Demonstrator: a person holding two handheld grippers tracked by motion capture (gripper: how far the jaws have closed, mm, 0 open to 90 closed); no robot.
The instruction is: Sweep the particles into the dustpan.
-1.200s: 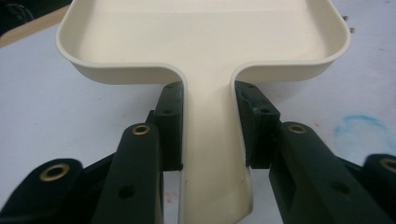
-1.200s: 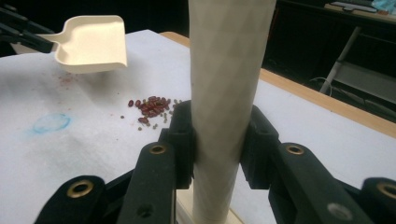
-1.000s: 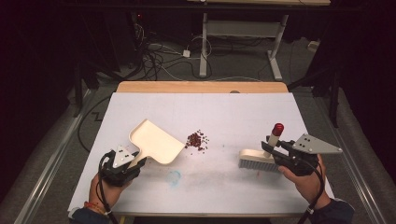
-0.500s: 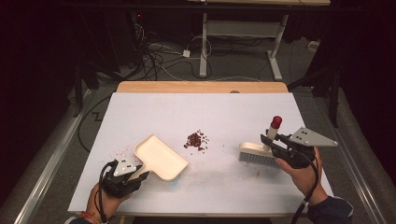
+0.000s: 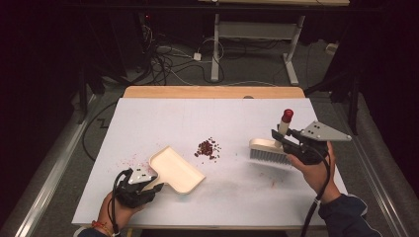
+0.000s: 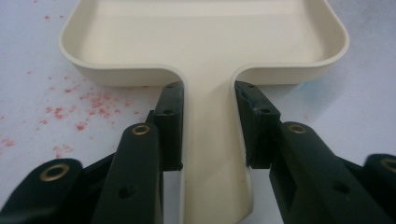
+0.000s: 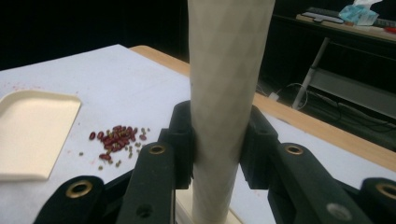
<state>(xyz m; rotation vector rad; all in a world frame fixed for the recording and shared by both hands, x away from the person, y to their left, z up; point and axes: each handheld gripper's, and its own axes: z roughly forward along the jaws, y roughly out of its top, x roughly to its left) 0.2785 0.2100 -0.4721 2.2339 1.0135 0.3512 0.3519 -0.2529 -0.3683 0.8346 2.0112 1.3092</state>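
Left gripper (image 6: 208, 126) at near left edge of table (image 5: 222, 113), jaws clamped narrow on handle of cream dustpan (image 6: 205, 42); pan resting flat, mouth facing centre. Red speckles (image 6: 79, 109) on surface beside left jaw. Right gripper (image 7: 217, 140) at right, jaws closed on upright handle of brush (image 5: 269, 148); bristles touching table. Beans (image 5: 207, 148) piled mid-table, between dustpan and brush, apart from both.

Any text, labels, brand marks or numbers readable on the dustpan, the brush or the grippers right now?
None. The dustpan is plain cream with no print, the brush handle shows only a faint woven pattern, and the black jaws of both grippers carry only brass rivets and screw holes. The table has red stains, no writing.
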